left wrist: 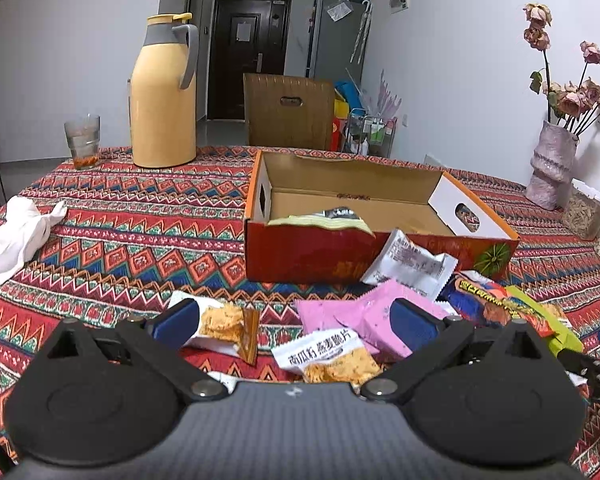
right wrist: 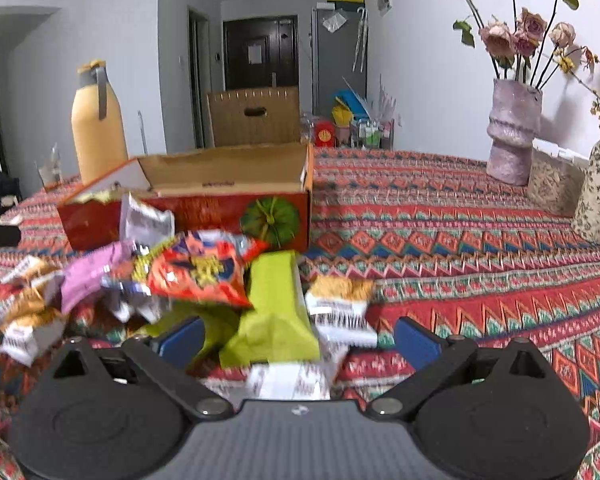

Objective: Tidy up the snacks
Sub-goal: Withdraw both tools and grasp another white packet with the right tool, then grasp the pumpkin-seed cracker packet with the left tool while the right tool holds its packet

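Observation:
An open red cardboard box (left wrist: 300,256) stands mid-table with a pale yellow packet (left wrist: 320,220) inside. In front of it lies a heap of snack packets. My left gripper (left wrist: 296,324) is open just above the heap, with a white cracker packet (left wrist: 224,326), pink packets (left wrist: 340,312) and a white lettered packet (left wrist: 328,356) between its fingers. My right gripper (right wrist: 296,342) is open too. A green packet (right wrist: 276,312) lies between its fingers, untouched by the pads. A red-orange packet (right wrist: 200,272) and a white cracker packet (right wrist: 340,304) lie just beyond, in front of the box (right wrist: 188,216).
A yellow thermos jug (left wrist: 164,96) and a glass (left wrist: 82,140) stand at the far left, and a white cloth (left wrist: 16,232) lies near the left edge. Two vases (right wrist: 512,132) (right wrist: 598,192) and a clear container (left wrist: 584,216) stand at the right. A brown carton (left wrist: 288,112) stands beyond the table.

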Demonstrator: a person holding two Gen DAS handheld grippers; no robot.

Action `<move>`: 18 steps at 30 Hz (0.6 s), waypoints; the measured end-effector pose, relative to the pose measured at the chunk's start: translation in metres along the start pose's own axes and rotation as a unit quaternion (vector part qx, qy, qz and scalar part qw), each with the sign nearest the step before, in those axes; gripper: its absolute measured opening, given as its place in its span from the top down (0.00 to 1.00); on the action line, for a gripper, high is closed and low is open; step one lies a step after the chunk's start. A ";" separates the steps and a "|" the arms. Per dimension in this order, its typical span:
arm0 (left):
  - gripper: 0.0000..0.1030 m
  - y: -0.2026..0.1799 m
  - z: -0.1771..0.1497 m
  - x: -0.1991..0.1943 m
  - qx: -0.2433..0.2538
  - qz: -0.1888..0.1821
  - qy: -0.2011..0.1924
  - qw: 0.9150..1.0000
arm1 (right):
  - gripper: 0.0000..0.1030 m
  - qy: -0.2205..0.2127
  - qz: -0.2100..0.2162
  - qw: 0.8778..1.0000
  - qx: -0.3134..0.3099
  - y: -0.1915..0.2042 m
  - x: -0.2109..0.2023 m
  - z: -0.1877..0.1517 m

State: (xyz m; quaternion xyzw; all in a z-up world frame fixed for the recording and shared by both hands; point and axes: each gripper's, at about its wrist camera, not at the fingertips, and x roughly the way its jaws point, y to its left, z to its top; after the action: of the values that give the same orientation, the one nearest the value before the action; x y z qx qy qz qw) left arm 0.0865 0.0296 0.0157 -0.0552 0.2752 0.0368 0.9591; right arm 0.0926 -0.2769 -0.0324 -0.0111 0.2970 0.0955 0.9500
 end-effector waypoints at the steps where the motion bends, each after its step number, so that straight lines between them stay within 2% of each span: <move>1: 0.00 0.000 -0.001 0.000 0.000 0.000 0.001 1.000 | 0.08 0.007 -0.004 1.000 -0.002 0.001 0.002 -0.003; 4: 0.00 0.000 -0.004 -0.001 0.000 0.000 0.003 1.000 | 0.16 0.020 -0.008 1.000 0.004 0.003 0.008 -0.007; 9: 0.00 0.000 -0.007 -0.003 0.000 0.002 0.007 1.000 | 0.37 0.031 -0.017 0.999 0.011 0.007 0.016 -0.009; 11: 0.00 0.000 -0.008 -0.004 -0.001 0.002 0.007 1.000 | 0.43 0.039 -0.019 0.999 0.017 0.007 0.019 -0.010; 14: 0.00 0.003 -0.009 -0.006 -0.003 0.004 0.007 1.000 | 0.45 0.041 -0.024 0.999 0.017 0.006 0.019 -0.012; 18: 0.00 0.004 -0.012 -0.011 -0.007 0.005 0.006 1.000 | 0.53 0.041 -0.024 0.999 0.007 0.007 0.013 -0.014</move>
State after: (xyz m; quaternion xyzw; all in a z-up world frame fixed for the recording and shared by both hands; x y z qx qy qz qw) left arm 0.0708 0.0316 0.0114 -0.0607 0.2809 0.0429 0.9569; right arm 0.0941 -0.2692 -0.0513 -0.0157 0.3360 0.0702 0.9391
